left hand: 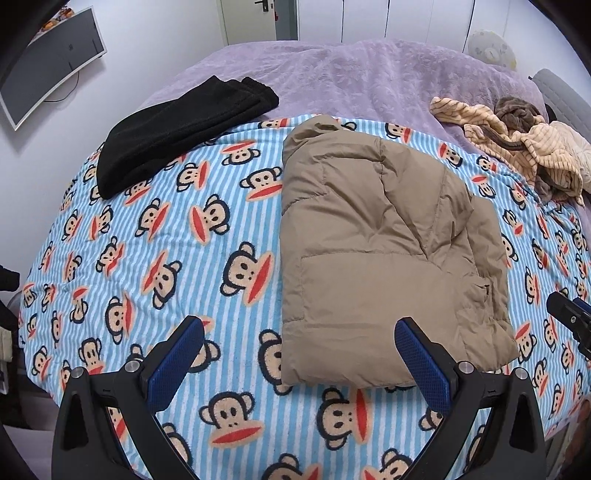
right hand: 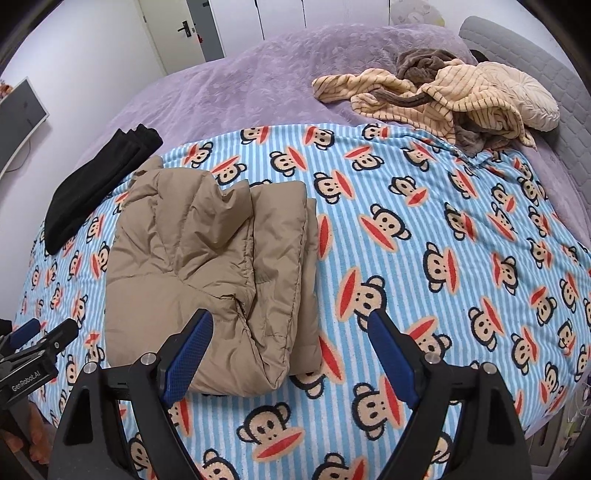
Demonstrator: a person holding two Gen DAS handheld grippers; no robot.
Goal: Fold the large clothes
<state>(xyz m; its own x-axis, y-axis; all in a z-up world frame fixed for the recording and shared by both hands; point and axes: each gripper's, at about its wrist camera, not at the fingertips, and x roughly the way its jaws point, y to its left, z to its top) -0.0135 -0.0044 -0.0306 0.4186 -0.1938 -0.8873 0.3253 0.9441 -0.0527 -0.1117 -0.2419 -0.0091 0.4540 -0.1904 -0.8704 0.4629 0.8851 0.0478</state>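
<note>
A home bedroom: a bed [left hand: 332,74] under a monkey-print blanket [left hand: 147,240], door [left hand: 258,18] behind.

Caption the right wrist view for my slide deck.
Open right tongs hover over a folded tan puffer jacket on a monkey-print blanket.

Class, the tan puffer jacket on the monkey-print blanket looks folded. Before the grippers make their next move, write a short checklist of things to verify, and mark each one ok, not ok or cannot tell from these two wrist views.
1. Tan quilted puffer jacket lies as a compact folded bundle: ok.
2. Left gripper open, nothing between its fingers: ok.
3. Right gripper open and not pinching the jacket: ok.
4. Folded black garment lies apart from the jacket: ok.
5. Crumpled cream striped garment on the purple bedspread not yet folded: not ok.
6. Jacket's underside lying flat: cannot tell.
</note>
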